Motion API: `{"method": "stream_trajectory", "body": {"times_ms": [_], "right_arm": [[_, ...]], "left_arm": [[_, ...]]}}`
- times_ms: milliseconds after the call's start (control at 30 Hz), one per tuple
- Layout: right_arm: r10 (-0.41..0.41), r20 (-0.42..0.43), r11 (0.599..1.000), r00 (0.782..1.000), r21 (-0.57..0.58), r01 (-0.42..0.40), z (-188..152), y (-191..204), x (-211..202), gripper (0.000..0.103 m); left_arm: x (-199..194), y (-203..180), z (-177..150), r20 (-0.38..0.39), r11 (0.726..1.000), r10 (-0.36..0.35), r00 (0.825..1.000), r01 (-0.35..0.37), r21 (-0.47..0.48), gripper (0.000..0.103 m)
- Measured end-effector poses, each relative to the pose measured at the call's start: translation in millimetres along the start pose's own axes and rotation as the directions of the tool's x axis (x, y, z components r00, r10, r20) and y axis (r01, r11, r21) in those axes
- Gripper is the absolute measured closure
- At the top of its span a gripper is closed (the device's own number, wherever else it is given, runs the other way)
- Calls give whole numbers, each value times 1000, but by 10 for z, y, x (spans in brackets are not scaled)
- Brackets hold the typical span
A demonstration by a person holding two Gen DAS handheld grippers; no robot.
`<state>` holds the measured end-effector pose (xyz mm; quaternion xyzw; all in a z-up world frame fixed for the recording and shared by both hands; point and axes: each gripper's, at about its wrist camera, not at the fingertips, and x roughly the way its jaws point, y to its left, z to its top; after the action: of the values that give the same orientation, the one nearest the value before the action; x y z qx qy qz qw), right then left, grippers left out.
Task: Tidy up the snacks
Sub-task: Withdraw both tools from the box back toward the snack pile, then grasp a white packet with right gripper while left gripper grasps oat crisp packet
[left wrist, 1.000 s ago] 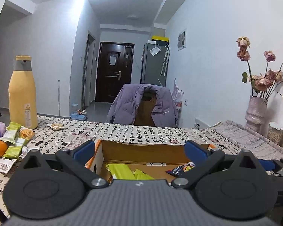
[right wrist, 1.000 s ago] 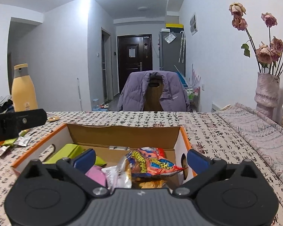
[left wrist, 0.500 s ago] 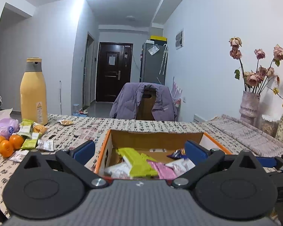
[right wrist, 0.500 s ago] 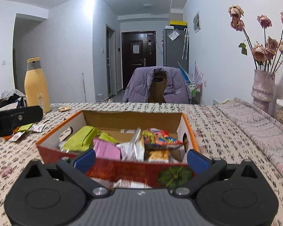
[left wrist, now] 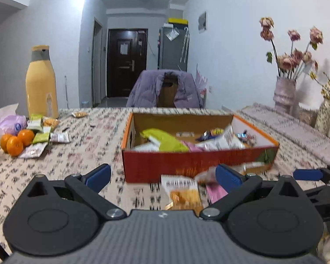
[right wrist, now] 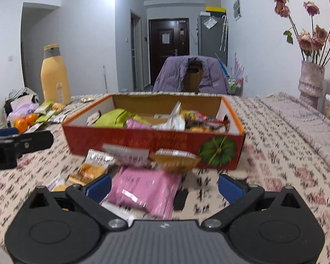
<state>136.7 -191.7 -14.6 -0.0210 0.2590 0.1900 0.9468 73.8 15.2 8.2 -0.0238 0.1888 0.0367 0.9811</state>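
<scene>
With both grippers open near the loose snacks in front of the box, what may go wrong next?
1. The pink packet lies partly under other packets; lifting it with the right gripper may drag them along.
2. The box is already heaped, so added snacks may slide out.
3. The left gripper is close by; the two may collide.

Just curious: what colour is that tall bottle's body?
Pale yellow-orange, grey collar below the cap; clearest in the right wrist view.
</scene>
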Motion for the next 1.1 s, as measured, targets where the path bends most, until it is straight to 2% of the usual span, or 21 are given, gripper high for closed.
{"method": "stream_trajectory", "body": {"times_ms": [300,567,667,733,900,967,1100], "right_arm": [[32,-45,999,998,7,-32,-231,268,-8,0],[-28,-68,998,997,-54,24,-350,574,84,1],[-44,-73,998,996,-53,40,-375,590,94,9],[-48,-81,998,996,-49,44,-387,578,96,18],[-21,-75,999,997,-32,18,-436,534,61,23],[-9,-72,1000,997,-26,7,-444,506,36,29],[11,-62,999,998,-36,-13,-470,490,-27,49]], "left_arm": [[-178,93,-304,-48,999,-40,998,41,13,0],[-251,217,-380,-55,999,-52,997,53,6,0],[-236,249,-410,-64,999,-54,997,53,-7,0],[-232,255,-424,-67,998,-59,996,58,-15,0],[-231,248,-456,-72,998,-67,995,66,-19,0],[-235,236,-462,-73,998,-69,995,68,-16,0],[-232,222,-478,-79,998,-66,995,65,-17,0]]}}
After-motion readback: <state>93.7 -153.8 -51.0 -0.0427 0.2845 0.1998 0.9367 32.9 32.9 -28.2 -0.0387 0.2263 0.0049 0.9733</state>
